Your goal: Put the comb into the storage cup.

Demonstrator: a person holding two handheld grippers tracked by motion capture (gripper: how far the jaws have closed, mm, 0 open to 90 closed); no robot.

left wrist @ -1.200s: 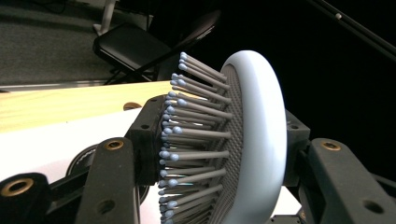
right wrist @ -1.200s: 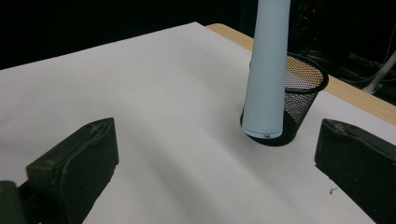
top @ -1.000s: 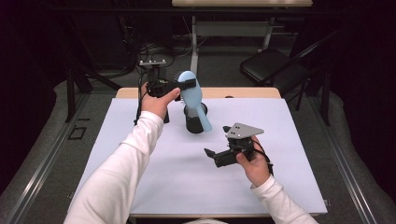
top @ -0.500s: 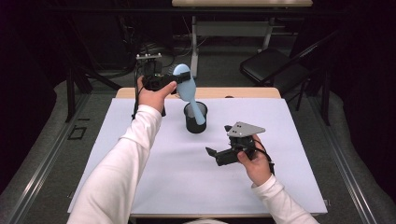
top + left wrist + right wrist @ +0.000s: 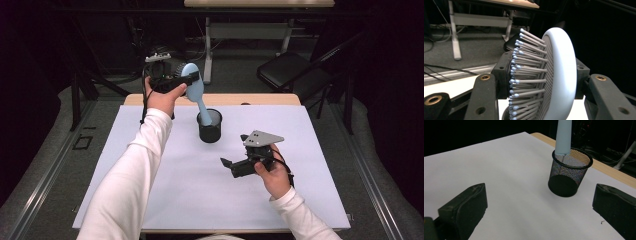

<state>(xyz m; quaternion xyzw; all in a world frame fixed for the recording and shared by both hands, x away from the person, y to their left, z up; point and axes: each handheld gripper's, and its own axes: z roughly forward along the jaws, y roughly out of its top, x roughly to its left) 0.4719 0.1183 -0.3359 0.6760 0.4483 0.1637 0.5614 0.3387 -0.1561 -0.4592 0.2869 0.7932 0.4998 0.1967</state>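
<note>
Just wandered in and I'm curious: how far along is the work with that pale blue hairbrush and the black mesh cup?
Done: the left gripper clamps the pale blue plastic hairbrush by its bristled head. In hand: its handle tip sits at the rim of the black wire-mesh cup. Left: whether it is going in or out I cannot tell. The right gripper waits open over the white table.

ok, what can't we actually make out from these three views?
- Tip of the light blue plastic hairbrush handle: high view, hidden inside the black wire-mesh cup; whether it touches the bottom is unclear.
- Brush head: right gripper view, cut off by the top edge.
- Left gripper fingers: left gripper view, pads hidden behind the brush head.
- Right gripper: high view, finger gap too small to judge.
</note>
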